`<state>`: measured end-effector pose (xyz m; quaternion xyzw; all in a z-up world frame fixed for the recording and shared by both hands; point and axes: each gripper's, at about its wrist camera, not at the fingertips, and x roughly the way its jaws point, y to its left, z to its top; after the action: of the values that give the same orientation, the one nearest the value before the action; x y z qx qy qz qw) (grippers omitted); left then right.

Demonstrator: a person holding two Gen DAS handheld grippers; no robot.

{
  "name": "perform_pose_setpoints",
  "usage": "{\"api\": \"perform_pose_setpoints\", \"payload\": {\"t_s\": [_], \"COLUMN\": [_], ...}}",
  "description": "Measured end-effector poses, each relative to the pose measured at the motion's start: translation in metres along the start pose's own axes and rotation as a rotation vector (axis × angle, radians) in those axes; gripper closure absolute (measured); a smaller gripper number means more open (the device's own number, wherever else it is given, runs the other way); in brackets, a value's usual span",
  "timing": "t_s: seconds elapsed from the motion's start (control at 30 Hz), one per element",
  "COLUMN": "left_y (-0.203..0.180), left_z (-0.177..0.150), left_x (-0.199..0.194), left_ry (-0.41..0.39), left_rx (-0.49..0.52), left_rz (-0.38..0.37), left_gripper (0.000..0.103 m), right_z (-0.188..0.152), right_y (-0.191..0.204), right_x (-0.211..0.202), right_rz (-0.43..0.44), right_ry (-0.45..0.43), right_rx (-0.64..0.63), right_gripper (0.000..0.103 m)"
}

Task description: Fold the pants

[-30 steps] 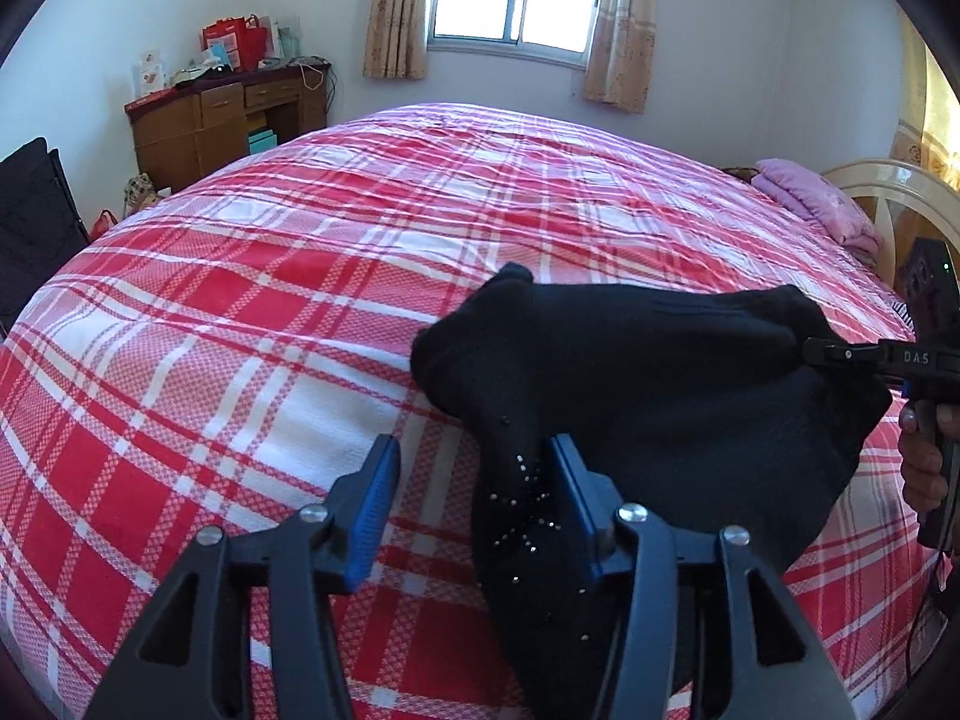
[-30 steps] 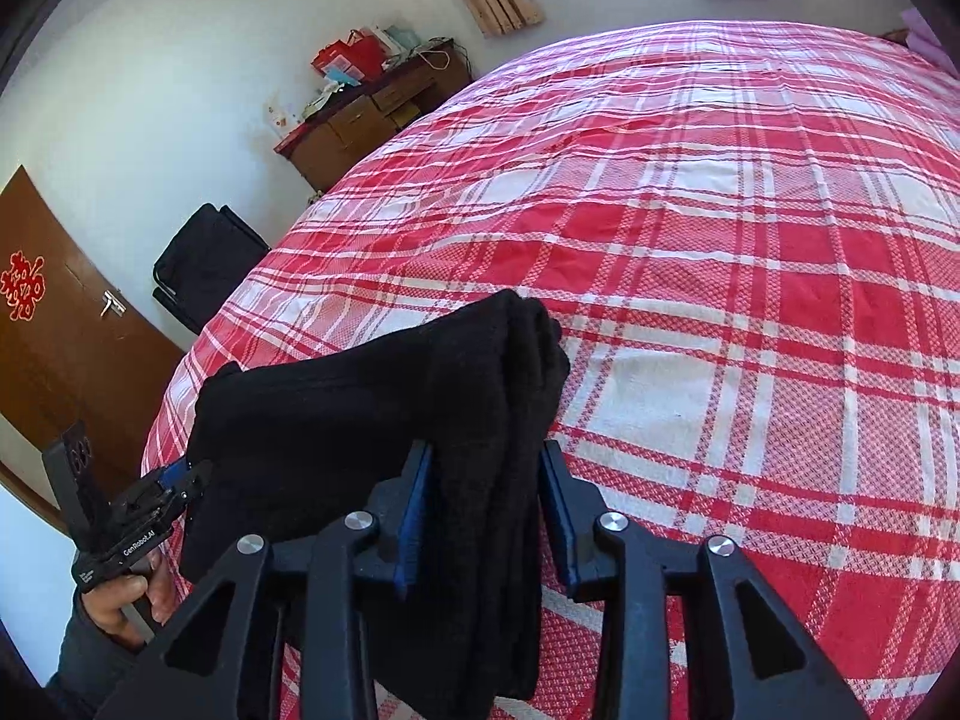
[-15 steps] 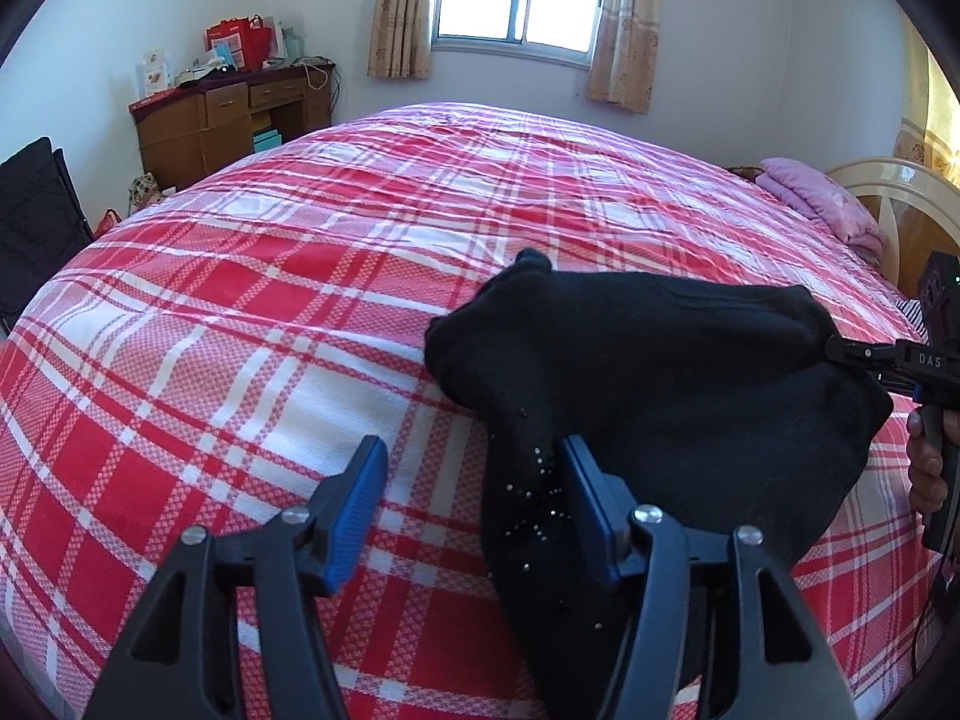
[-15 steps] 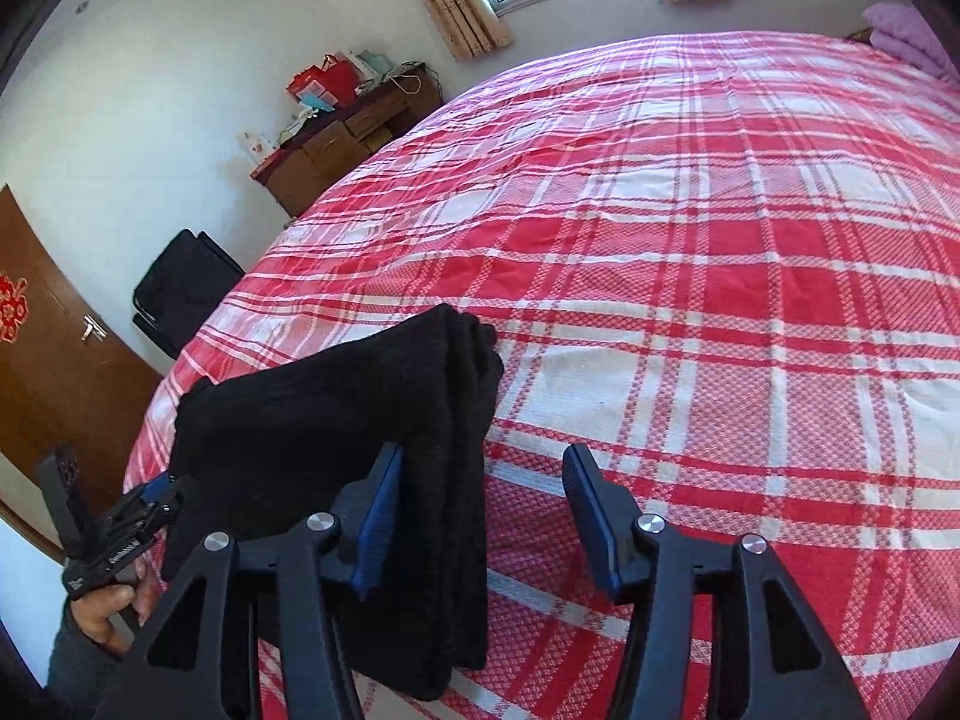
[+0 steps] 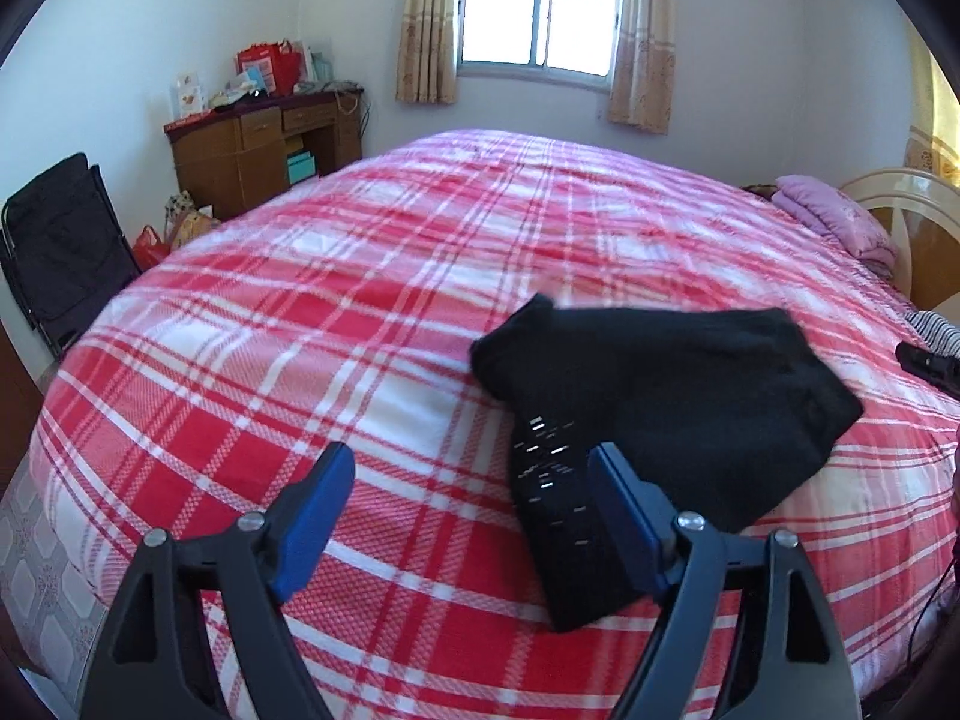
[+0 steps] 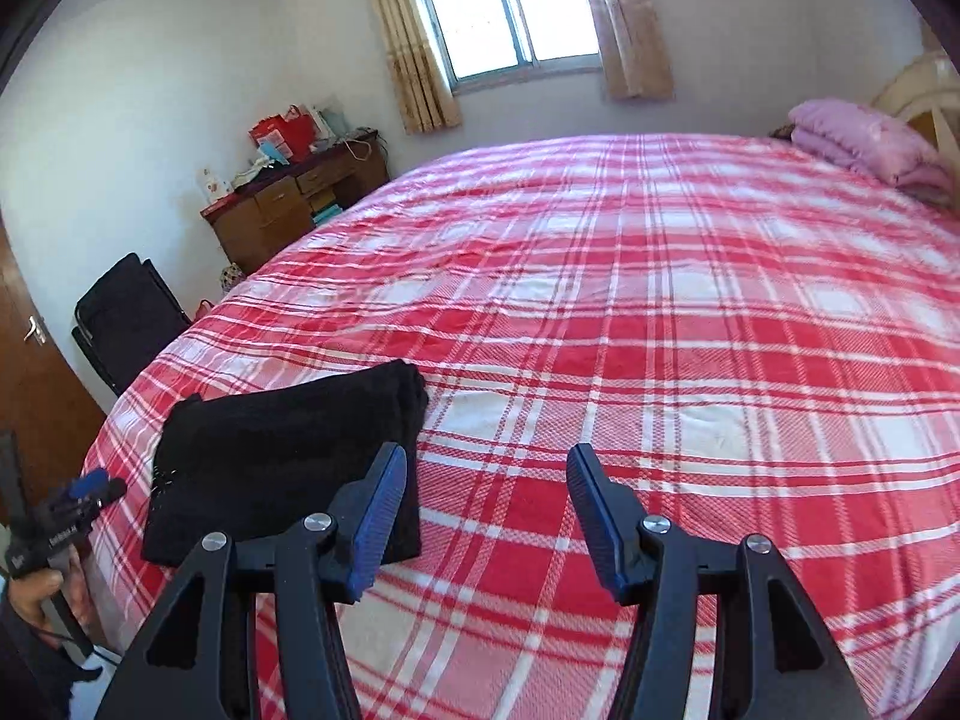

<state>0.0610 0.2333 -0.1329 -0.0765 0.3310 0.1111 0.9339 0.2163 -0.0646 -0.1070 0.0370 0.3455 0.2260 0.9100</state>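
The black pants (image 5: 666, 414) lie folded in a compact stack on the red plaid bed (image 5: 360, 324), near its front edge. They also show in the right wrist view (image 6: 288, 456) at lower left. My left gripper (image 5: 471, 516) is open and empty, raised above the bed just left of the pants. My right gripper (image 6: 486, 516) is open and empty, raised just right of the pants. The other gripper's tip shows at the right edge of the left wrist view (image 5: 930, 363) and at the left edge of the right wrist view (image 6: 78, 498).
A wooden desk (image 5: 264, 150) with bags stands by the far left wall. A black folding chair (image 5: 60, 240) is at left. Pink folded bedding (image 6: 870, 141) lies by the headboard. A brown door (image 6: 36, 396) is at far left.
The right gripper opened and let go of the pants. Both grippers lifted and drew back from the folded stack, which now lies flat on the bed.
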Motion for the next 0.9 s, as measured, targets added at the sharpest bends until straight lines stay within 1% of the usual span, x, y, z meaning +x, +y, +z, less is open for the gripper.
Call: {"api": "perform_pose_setpoints", "payload": {"t_s": [0.07,0.13,0.23,0.3,0.4,0.6,0.63,0.67,0.73,0.87,0.9], "left_y": [-0.015,-0.029,-0.041,-0.048,-0.055,-0.063,-0.064,-0.064,-0.065,-0.065,-0.065], "left_z": [0.005,0.008,0.01,0.01,0.012,0.01,0.011,0.011,0.012,0.014,0.015], "left_x": [-0.016,-0.03,-0.044,-0.052,-0.06,-0.067,-0.07,-0.072,-0.077,-0.084,-0.085], "left_ry": [-0.027,-0.041,-0.049,-0.061,-0.086,-0.096,-0.103,-0.109,-0.126,-0.143,-0.146], "left_rx": [0.016,0.028,0.033,0.042,0.069,0.091,0.096,0.101,0.102,0.104,0.104], "left_rz": [-0.025,-0.061,-0.098,-0.111,-0.104,-0.11,-0.11,-0.106,-0.098,-0.092,-0.09], "left_gripper": [0.02,0.02,0.02,0.02,0.02,0.02,0.018,0.013,0.008,0.008,0.006], "right_z": [0.0,0.002,0.004,0.003,-0.002,-0.002,-0.001,-0.001,0.0,0.0,0.0], "right_y": [0.008,0.018,0.03,0.036,0.043,0.06,0.062,0.063,0.064,0.065,0.066], "right_x": [-0.018,-0.029,-0.047,-0.06,-0.079,-0.106,-0.109,-0.113,-0.117,-0.122,-0.123], "right_rz": [0.02,0.033,0.032,0.037,0.04,0.047,0.043,0.037,0.023,0.014,0.012], "right_ry": [-0.031,-0.033,-0.062,-0.079,-0.1,-0.146,-0.153,-0.161,-0.172,-0.182,-0.181], "right_rx": [-0.024,-0.066,-0.112,-0.119,-0.132,-0.166,-0.168,-0.167,-0.164,-0.171,-0.169], "right_gripper": [0.045,0.044,0.043,0.039,0.037,0.037,0.037,0.035,0.032,0.03,0.03]}}
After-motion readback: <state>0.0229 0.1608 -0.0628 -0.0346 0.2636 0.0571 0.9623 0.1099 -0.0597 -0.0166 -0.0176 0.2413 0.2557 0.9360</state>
